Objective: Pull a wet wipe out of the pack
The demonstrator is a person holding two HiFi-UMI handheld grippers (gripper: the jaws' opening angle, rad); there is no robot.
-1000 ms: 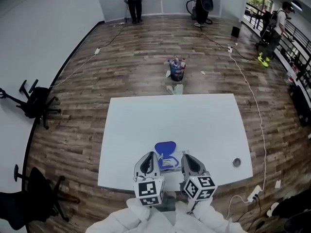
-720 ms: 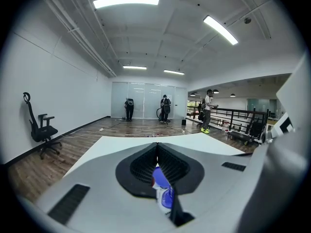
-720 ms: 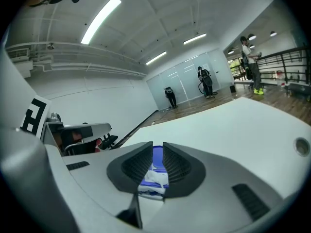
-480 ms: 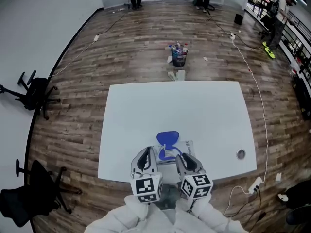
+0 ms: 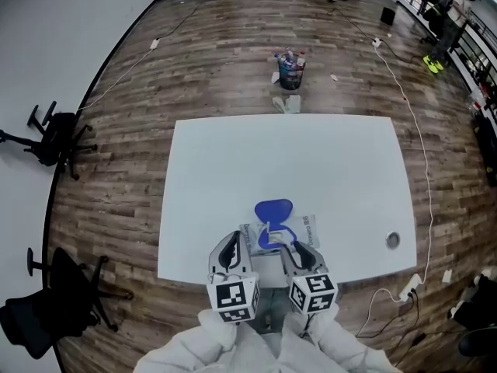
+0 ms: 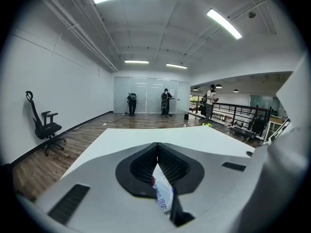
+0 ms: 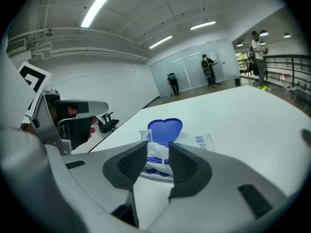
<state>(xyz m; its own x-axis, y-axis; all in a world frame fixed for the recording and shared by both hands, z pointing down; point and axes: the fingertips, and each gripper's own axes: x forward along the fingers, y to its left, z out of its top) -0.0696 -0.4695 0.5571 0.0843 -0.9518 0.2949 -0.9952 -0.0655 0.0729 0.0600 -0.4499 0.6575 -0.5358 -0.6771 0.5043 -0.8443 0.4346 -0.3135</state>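
The wet wipe pack [image 5: 304, 225] lies near the table's front edge with its blue lid [image 5: 273, 210] flipped open. A white wipe [image 7: 156, 154] sticks up from the opening. My left gripper [image 5: 242, 240] is at the pack's left edge. In the left gripper view its jaws [image 6: 157, 147] meet at the tips, and printed pack film [image 6: 163, 194] is pinched between the pads. My right gripper [image 5: 293, 247] is at the pack's near right side. Its jaws [image 7: 158, 148] are opening, and the wipe stands in the gap without being pressed. Behind it are the blue lid [image 7: 165, 129] and the pack [image 7: 203, 141].
The white table [image 5: 311, 154] has a round cable hole [image 5: 392, 240] at its right front. A bin of bottles [image 5: 290, 70] stands on the wood floor beyond it. Office chairs [image 5: 53, 134] [image 5: 58, 305] are at the left, and a power strip [image 5: 407, 287] is at the right.
Both grippers have sunk toward the table. The pack and its open lid now show more fully ahead of their tips. The head view has tilted, so the table sits higher in frame.
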